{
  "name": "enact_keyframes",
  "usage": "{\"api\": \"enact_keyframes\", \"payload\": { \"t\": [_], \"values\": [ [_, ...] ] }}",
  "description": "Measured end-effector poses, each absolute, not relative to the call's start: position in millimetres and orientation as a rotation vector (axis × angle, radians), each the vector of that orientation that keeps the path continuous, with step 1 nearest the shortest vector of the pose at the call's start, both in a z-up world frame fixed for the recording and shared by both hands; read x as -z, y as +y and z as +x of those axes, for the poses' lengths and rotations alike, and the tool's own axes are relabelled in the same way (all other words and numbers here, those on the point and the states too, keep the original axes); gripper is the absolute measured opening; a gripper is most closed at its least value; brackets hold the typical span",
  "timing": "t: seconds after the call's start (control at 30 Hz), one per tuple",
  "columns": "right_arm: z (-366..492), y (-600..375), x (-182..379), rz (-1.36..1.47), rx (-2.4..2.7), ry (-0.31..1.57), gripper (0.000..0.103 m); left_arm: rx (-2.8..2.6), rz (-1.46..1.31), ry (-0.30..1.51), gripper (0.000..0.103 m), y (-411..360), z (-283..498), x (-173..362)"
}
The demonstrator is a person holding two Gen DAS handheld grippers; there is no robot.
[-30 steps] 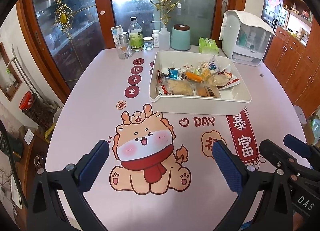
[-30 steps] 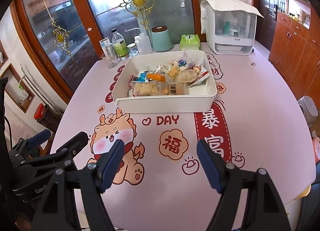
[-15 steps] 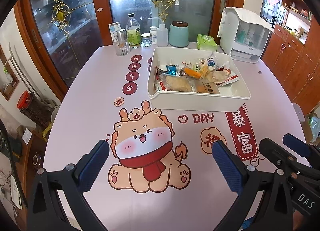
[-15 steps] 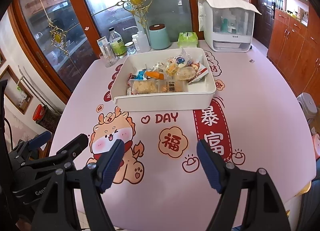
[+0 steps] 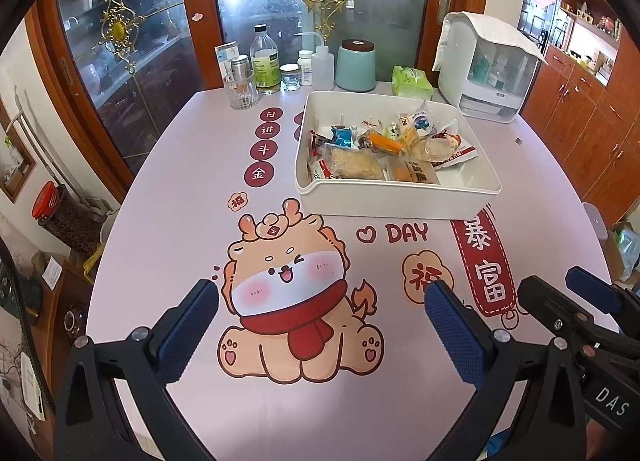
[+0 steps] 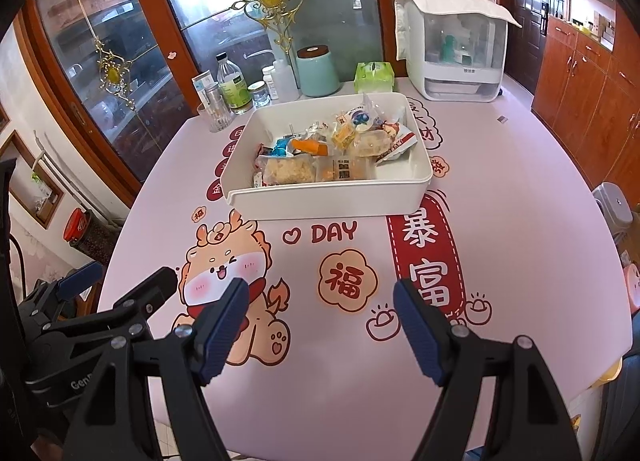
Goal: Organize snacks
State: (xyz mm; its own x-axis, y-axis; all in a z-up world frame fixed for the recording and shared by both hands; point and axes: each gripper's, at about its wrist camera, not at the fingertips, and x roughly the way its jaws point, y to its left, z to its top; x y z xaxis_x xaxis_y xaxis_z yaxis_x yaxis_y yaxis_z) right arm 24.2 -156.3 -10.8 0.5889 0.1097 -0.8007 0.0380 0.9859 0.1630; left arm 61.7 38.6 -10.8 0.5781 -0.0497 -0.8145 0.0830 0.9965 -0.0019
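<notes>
Both grippers over the table, snacks in the bin

My left gripper [image 5: 320, 301] and right gripper [image 6: 320, 299] hang spread and empty, well short of the bin [image 5: 396, 203] holding the snacks [image 5: 384, 149].

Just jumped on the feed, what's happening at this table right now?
Nothing is being handled at this moment. The left hand-held gripper and right hand-held gripper both hang open and empty above the near part of the printed table mat. The wrapped snacks lie piled together in the white bin farther back on the table, and neither gripper touches them.
</notes>
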Motion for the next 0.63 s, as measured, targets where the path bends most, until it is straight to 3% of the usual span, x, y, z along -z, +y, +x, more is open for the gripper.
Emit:
{"api": "enact_keyframes", "payload": {
  "t": [0.63],
  "values": [
    [15.8, -151.1, 16.2, 0.187, -0.023, 0.95, 0.075, 0.089, 0.047, 0.955, 0.103, 39.7, 58.7, 14.2]
  ]
}}
